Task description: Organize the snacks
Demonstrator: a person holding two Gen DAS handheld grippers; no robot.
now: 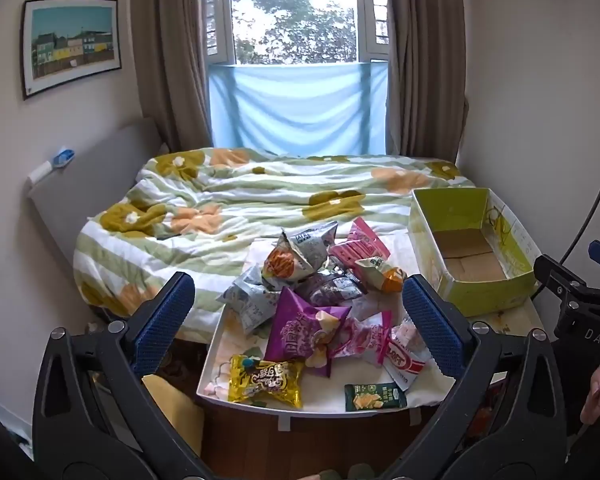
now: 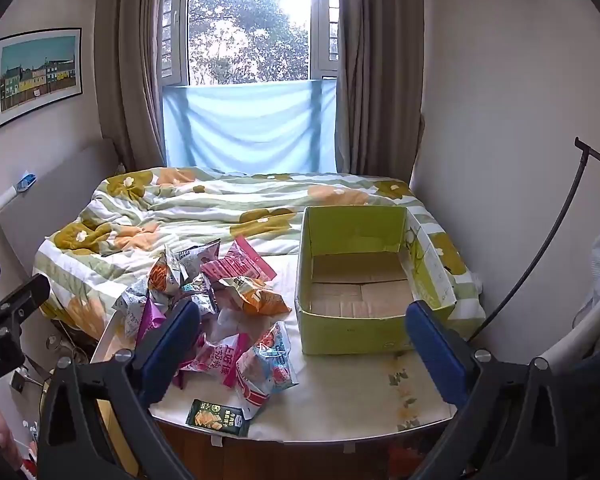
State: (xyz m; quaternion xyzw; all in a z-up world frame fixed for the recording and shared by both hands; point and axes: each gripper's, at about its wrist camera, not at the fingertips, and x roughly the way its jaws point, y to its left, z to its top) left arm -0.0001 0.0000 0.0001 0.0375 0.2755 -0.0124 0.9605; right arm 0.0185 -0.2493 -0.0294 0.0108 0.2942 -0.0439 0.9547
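Snack packets [image 1: 312,304] heaped on the tabletop's [image 2: 340,396] left half, cardboard box [image 2: 364,280] to their right, bed [image 1: 228,200] behind, window [image 2: 248,24] beyond the bed.

Daylight is pouring in through the window [image 1: 296,12], blowing the sky out to white, while the blue cloth [image 1: 296,108] beneath is glowing softly. The walls and bed [image 1: 228,200] are sitting evenly lit, shadows faint. Both views are bulging at their edges, corners falling black, and everything is looking slightly soft.
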